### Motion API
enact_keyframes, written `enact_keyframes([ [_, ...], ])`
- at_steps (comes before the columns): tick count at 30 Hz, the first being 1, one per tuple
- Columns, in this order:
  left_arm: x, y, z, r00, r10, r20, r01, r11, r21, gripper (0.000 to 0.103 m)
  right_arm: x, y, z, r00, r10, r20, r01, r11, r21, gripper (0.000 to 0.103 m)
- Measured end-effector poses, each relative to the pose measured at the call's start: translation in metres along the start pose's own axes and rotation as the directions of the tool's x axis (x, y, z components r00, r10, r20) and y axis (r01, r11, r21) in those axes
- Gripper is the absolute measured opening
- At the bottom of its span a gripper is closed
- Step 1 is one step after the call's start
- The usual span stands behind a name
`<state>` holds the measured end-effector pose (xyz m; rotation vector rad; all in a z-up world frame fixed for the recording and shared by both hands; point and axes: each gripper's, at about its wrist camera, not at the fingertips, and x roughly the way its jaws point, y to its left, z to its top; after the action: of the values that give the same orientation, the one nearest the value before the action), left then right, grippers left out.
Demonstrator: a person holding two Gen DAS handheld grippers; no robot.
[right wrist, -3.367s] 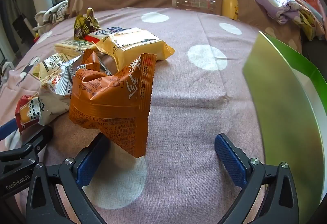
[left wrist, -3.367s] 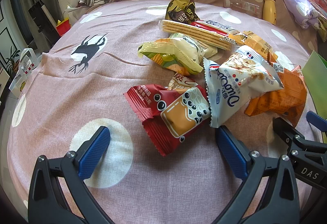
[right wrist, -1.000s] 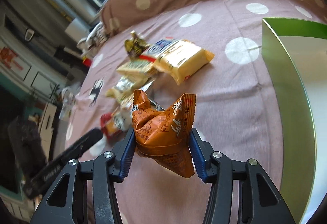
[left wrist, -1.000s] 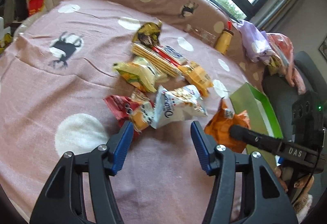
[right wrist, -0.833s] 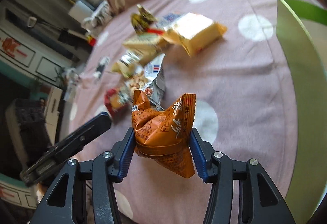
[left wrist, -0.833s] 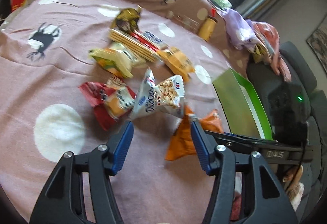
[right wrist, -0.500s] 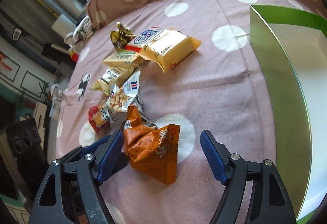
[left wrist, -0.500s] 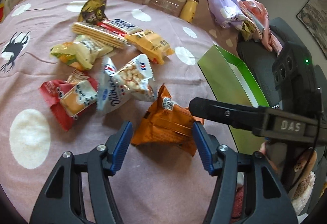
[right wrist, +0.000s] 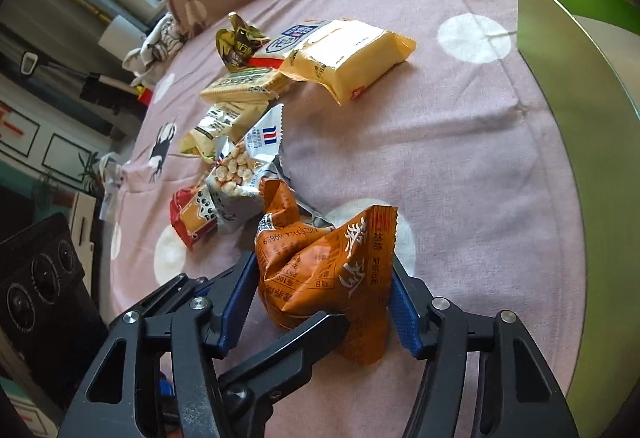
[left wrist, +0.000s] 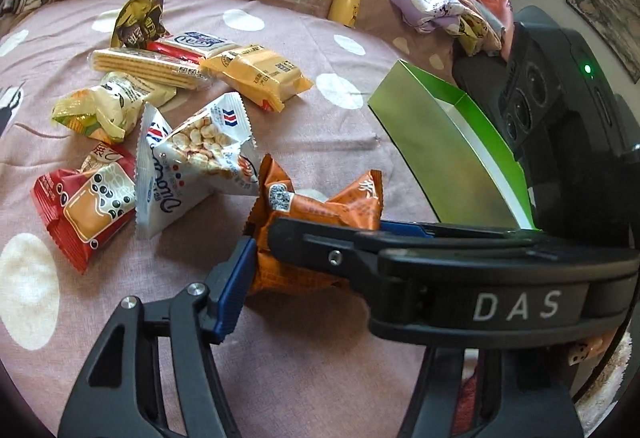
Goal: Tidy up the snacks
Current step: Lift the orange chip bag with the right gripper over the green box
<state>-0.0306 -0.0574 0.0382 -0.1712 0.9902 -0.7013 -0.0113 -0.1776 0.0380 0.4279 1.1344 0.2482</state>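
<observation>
The right hand-held gripper (right wrist: 324, 302) has its blue pads pressed against both sides of the orange snack packet (right wrist: 328, 270), after its jaws have just been closing. Half a second ago the packet lay loose on the bed between jaws held wide apart. The left hand-held gripper (left wrist: 304, 270) has come across to the same packet. Its one visible blue pad touches the packet's left edge, and its jaws have just been closing a little. Its other finger is hidden behind the right gripper's black arm, so I cannot tell whether it grips.

The orange packet sits on the pink spotted bedspread (left wrist: 312, 38), just left of the green box (left wrist: 440, 142).

Counted in the left wrist view, there are eight snack packets: orange, white peanut bag (left wrist: 192, 154), red milk-tea bag (left wrist: 86, 210), yellow-green bag (left wrist: 104, 108), wafer pack (left wrist: 148, 66), yellow biscuit pack (left wrist: 256, 72), red-and-white pack (left wrist: 192, 43) and gold wrapper (left wrist: 140, 22). There is one green box and one yellow bottle (left wrist: 347, 0).
</observation>
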Motion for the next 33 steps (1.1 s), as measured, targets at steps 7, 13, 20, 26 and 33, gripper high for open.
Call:
enact_keyframes([
  [7,-0.023,-0.026,0.016,0.995,0.02,0.098,-0.024,0.999,0.036,0.061,-0.042,0.008,0.006,0.992,0.035,0.121,-0.03,0.999,-0.044,0.063],
  [13,-0.024,-0.069,0.036,0.988,0.002,0.153,-0.024,0.989,0.144,0.061,-0.09,-0.011,0.011,0.969,0.037,0.243,-0.034,0.999,-0.016,0.063],
  [20,0.002,-0.119,0.058,0.989,-0.079,0.127,0.043,0.964,0.263,0.061,-0.134,-0.059,0.009,0.938,-0.019,0.346,-0.013,0.996,0.091,0.063],
  [26,0.028,-0.152,0.066,0.989,-0.124,0.077,0.092,0.941,0.325,0.061,-0.152,-0.095,0.006,0.923,-0.06,0.38,-0.009,0.984,0.179,0.063],
  [33,0.051,-0.179,0.068,0.988,-0.151,0.013,0.136,0.922,0.361,0.061,-0.16,-0.129,0.002,0.917,-0.098,0.386,-0.011,0.963,0.269,0.063],
])
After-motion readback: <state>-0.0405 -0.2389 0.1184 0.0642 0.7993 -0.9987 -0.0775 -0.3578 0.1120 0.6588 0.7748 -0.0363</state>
